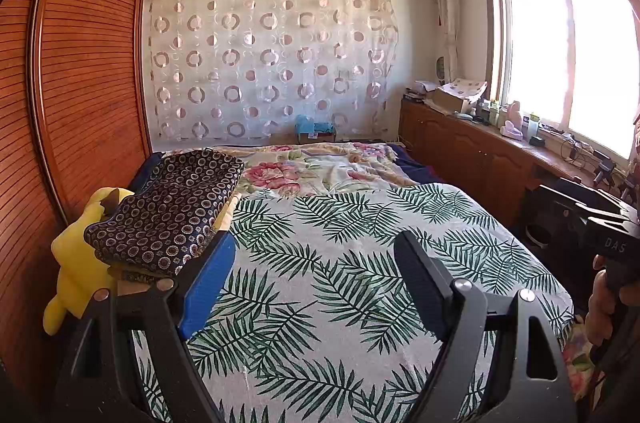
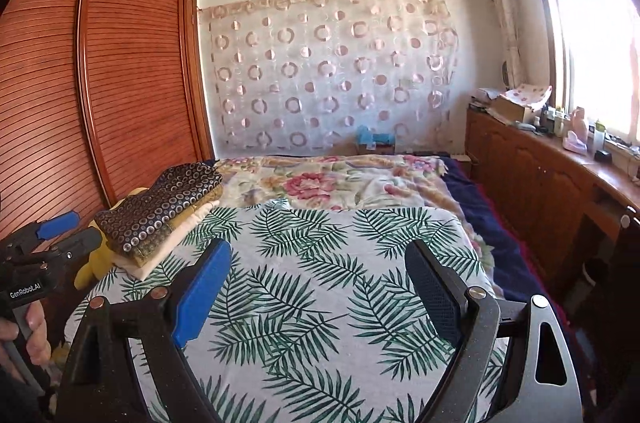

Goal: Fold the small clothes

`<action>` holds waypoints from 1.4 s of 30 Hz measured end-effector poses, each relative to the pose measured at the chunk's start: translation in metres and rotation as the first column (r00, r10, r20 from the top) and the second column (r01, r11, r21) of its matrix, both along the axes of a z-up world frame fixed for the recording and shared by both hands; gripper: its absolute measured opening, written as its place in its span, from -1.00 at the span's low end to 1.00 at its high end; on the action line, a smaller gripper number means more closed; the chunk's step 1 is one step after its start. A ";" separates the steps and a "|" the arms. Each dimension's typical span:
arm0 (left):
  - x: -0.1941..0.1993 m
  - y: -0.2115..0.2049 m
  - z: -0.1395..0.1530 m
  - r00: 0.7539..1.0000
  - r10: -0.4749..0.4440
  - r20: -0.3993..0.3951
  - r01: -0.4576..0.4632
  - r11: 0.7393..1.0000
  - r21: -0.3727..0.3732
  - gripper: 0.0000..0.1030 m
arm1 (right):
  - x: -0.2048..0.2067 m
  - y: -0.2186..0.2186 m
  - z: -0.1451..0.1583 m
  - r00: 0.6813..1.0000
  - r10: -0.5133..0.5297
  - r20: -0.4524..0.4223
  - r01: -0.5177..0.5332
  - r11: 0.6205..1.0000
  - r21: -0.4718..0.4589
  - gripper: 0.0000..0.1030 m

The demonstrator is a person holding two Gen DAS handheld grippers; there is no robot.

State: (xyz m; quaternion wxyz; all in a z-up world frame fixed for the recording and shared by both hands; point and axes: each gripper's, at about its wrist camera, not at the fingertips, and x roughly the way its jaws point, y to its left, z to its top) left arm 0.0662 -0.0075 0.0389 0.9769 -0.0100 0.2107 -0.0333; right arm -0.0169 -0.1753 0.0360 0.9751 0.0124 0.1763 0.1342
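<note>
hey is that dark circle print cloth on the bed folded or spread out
Folded. The dark circle-print cloth lies as a compact, layered rectangle atop a small stack at the bed's left edge, beside the yellow plush toy.

Folded cloth (image 1: 172, 207) navy, ring-dotted – sheet (image 1: 360, 263) white, green fronds – toy (image 1: 76, 263) yellow

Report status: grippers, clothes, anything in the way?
Left hand-held gripper and right hand-held gripper open, empty. Folded clothes stack on bed's left edge. Leaf-print sheet ahead unobstructed.
</note>
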 end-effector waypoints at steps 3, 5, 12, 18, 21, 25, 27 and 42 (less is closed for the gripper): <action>0.000 0.001 -0.002 1.000 0.002 -0.003 -0.002 1.000 -0.006 0.60 | -0.006 0.002 0.001 1.000 -0.004 -0.001 0.004 1.000 -0.003 0.74; 0.001 0.002 -0.002 1.000 0.005 -0.003 -0.005 1.000 -0.006 0.60 | -0.007 0.002 0.002 1.000 -0.002 -0.001 0.002 1.000 -0.006 0.74; 0.001 0.003 -0.002 1.000 0.007 -0.003 -0.007 1.000 -0.007 0.60 | 0.002 -0.002 0.006 1.000 -0.003 -0.005 0.003 1.000 -0.007 0.74; 0.001 0.003 -0.001 1.000 0.005 -0.002 -0.005 1.000 -0.007 0.60 | 0.005 -0.011 0.005 1.000 -0.001 -0.005 0.001 1.000 -0.003 0.74; 0.000 0.002 -0.001 1.000 0.004 -0.001 -0.004 1.000 -0.004 0.60 | 0.007 -0.016 0.006 1.000 0.001 -0.004 -0.001 1.000 -0.005 0.74; 0.000 0.002 -0.001 1.000 0.003 -0.001 -0.003 1.000 -0.007 0.60 | 0.007 -0.021 0.007 1.000 0.003 0.000 -0.003 1.000 -0.004 0.74; 0.000 0.002 -0.001 1.000 0.004 0.000 -0.004 1.000 -0.005 0.60 | 0.007 -0.023 0.007 1.000 0.004 0.001 -0.004 1.000 -0.006 0.74; -0.001 0.001 -0.001 1.000 0.002 0.001 -0.002 1.000 -0.006 0.60 | 0.011 -0.034 0.007 1.000 0.012 0.006 -0.012 1.000 -0.006 0.74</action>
